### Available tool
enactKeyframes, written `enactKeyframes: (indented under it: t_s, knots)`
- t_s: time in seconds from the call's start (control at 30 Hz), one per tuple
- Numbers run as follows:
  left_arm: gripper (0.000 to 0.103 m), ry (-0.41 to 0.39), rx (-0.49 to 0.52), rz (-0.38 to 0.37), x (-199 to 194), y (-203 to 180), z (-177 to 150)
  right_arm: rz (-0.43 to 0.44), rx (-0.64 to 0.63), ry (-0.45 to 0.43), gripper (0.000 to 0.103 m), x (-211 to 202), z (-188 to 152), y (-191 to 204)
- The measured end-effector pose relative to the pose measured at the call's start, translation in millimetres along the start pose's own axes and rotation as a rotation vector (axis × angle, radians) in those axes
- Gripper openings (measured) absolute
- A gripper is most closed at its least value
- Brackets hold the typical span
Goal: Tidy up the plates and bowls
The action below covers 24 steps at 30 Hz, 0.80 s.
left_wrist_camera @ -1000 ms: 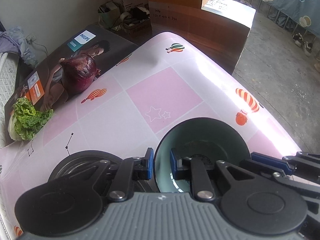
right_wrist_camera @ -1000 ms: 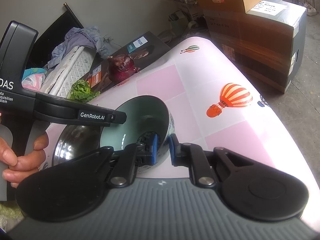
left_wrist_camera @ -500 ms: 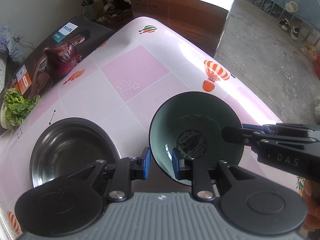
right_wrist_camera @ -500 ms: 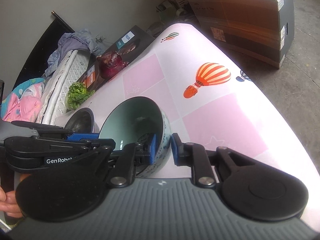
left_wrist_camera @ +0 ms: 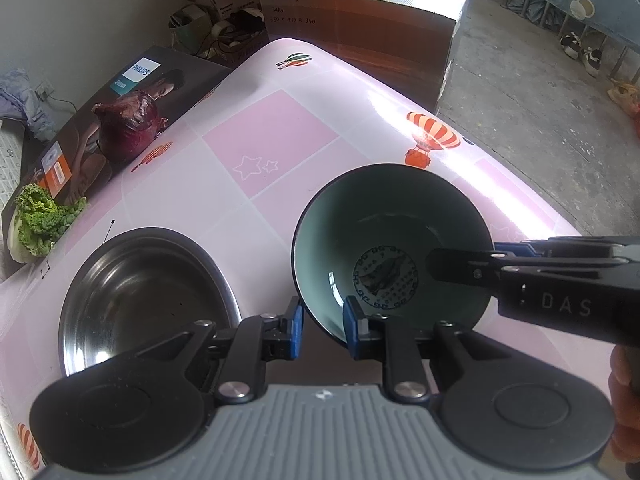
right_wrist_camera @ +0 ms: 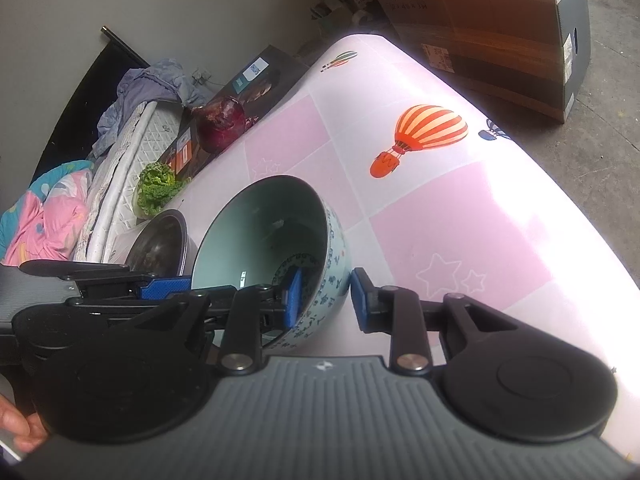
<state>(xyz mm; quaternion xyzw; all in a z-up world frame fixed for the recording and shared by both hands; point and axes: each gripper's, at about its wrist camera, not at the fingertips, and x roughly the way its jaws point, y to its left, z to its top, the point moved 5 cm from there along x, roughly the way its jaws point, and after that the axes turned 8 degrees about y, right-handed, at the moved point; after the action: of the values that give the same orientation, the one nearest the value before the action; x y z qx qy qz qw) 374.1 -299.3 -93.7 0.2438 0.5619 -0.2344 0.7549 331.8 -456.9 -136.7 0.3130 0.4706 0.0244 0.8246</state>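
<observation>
left tool (left_wrist_camera: 320, 330): pads astride near rim of ceramic bowl (left_wrist_camera: 392, 248), narrow gap, contact unclear | right tool (right_wrist_camera: 325, 298): jaws opening, bowl's right wall between pads, outer pad clear | steel bowl (left_wrist_camera: 144, 292): on bench (left_wrist_camera: 272, 140), just left of left tool

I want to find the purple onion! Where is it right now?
In the left wrist view, the onion sits at the table's far left edge, against a printed box, with the lettuce nearer along that edge.
</observation>
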Motion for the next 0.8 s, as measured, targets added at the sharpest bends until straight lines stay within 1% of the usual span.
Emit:
enactKeyframes:
  t_s: [0.3,0.5,0.63,0.8]
  knots:
    - [0.022,-0.037,0.022,0.031,-7.6,-5.1,-7.4,-0.019,-0.047,-0.034,0.023,-6.9,-1.3,4.8]
    - [0.022,-0.063,0.025,0.052,-15.0,-5.8,-10.2,-0.019,-0.059,-0.055,0.020,-14.5,2.3,4.9]
    - [0.021,-0.074,0.023,0.053,-18.2,-5.4,-10.1,-0.015,-0.062,-0.066,0.019,-19.2,3.8,5.8]
    - [0.021,-0.097,0.040,0.068,-20.7,-8.1,-10.0,-0.019,-0.060,-0.068,0.018,-19.5,4.1,4.5]
